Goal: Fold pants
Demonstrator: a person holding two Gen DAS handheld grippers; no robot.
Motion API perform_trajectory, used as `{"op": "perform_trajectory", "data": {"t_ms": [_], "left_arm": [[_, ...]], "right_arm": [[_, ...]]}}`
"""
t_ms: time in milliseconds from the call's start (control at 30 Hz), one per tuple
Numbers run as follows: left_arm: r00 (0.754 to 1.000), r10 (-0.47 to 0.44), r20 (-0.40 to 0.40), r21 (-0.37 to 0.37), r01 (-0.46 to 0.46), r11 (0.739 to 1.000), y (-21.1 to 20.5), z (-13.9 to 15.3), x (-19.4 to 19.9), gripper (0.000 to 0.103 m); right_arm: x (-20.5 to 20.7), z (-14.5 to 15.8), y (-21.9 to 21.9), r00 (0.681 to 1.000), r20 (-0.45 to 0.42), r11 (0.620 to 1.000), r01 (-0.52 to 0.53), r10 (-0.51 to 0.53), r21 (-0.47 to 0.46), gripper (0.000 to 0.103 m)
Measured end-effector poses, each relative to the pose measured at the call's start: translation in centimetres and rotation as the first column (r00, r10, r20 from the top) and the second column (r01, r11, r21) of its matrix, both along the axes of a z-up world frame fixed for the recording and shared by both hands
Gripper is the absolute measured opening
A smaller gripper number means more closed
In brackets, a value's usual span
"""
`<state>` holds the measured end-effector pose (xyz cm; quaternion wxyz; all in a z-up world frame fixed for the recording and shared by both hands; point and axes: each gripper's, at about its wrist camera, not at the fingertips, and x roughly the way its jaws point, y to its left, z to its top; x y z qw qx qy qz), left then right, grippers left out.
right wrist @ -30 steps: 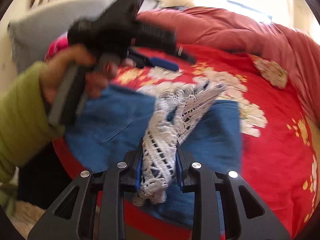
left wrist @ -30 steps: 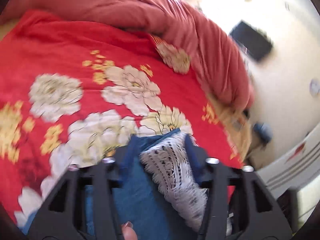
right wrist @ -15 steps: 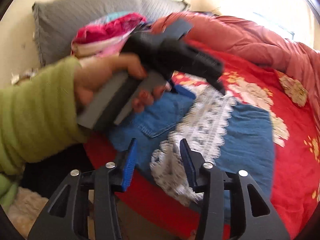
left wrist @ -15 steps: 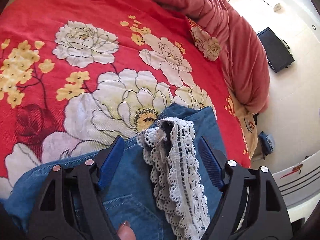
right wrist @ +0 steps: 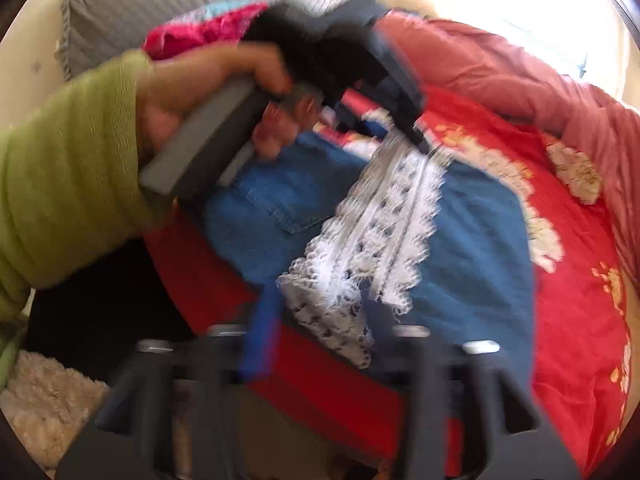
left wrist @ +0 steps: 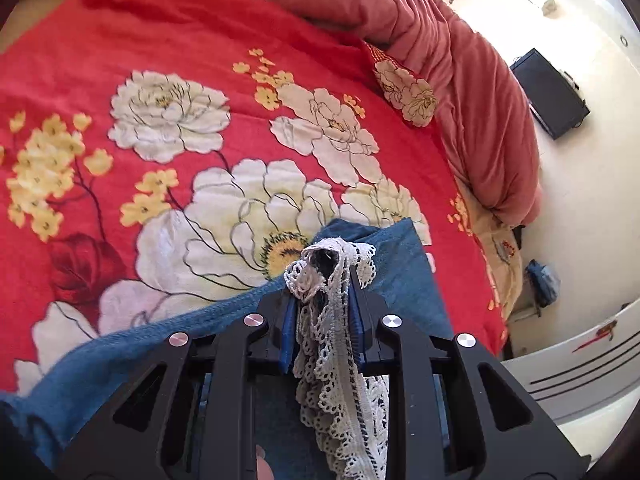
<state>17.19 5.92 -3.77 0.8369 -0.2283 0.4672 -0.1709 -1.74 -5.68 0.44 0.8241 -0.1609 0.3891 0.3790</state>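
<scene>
Blue denim pants [left wrist: 400, 264] lie folded on the red floral bedspread, with a strip of white lace trim [left wrist: 332, 360] on top. My left gripper [left wrist: 322, 300] is closing, and its blue pads pinch the bunched far end of the lace. In the right wrist view the pants [right wrist: 472, 240] and the lace [right wrist: 380, 220] run away from me. A hand [right wrist: 200, 92] in a green sleeve [right wrist: 68, 168] holds the left gripper [right wrist: 404, 120] at the lace's far end. My right gripper [right wrist: 320, 332] is blurred and closing. The lace's near end lies between its pads, which still stand apart.
The red floral bedspread [left wrist: 160, 60] spreads ahead, with a rumpled pink-red quilt [left wrist: 460, 60] along its far side. A grey pillow [right wrist: 140, 4] and pink clothes [right wrist: 200, 32] lie at the head. The bed edge and a beige rug [right wrist: 48, 400] are below my right gripper.
The left jaws opened wide around the lace, then closed on its far end. The right gripper let go of the lace and shifted to its near end at the bed's edge.
</scene>
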Motion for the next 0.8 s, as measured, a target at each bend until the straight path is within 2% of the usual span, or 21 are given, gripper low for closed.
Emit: {"op": "perform_trajectory", "data": {"t_ms": [167,233,267,367,467,533,633,800], "left_arm": [[0.999,0.005,-0.032,0.074,-0.003,0.997,-0.5,-2.0,0.8,0.017],[0.999,0.013,-0.035,0.075,-0.011,0.997,-0.5,-2.8,0.9,0.021],[0.999,0.015,-0.030,0.072,-0.013,0.997,-0.5,-3.0,1.0,0.022],[1.000,0.021,-0.008,0.065,-0.021,0.998,-0.2,-2.9,0.7,0.025],[0.999,0.037,0.028,0.093,-0.039,0.995,0.2,-1.5,-0.3,0.030],[0.996,0.062,0.068,0.120,-0.070,0.990,0.7,0.1,-1.4,0.032],[0.986,0.104,0.130,0.175,-0.126,0.977,1.1,2.1,-3.5,0.032],[0.964,0.151,0.220,0.206,-0.197,0.959,1.0,4.7,-8.4,0.035]], "right_arm": [[-0.1,-1.1,1.2,1.000,-0.009,1.000,-0.004,0.004,-0.020,0.018],[0.0,-1.2,1.2,1.000,-0.016,1.000,-0.005,0.005,-0.010,0.021],[0.0,-1.2,1.1,1.000,-0.019,1.000,-0.010,0.010,0.001,0.026],[0.6,-0.2,0.1,0.998,-0.059,0.998,-0.004,0.007,0.063,0.027],[0.4,1.8,-2.2,0.998,-0.064,0.987,0.022,-0.012,0.157,0.028],[0.7,3.0,-4.1,0.997,-0.050,0.980,0.068,-0.059,0.189,0.032],[1.5,3.8,-6.3,0.989,-0.026,0.970,0.149,-0.147,0.189,0.036],[3.0,2.9,-9.2,0.961,-0.026,0.951,0.278,-0.277,0.139,0.040]]}}
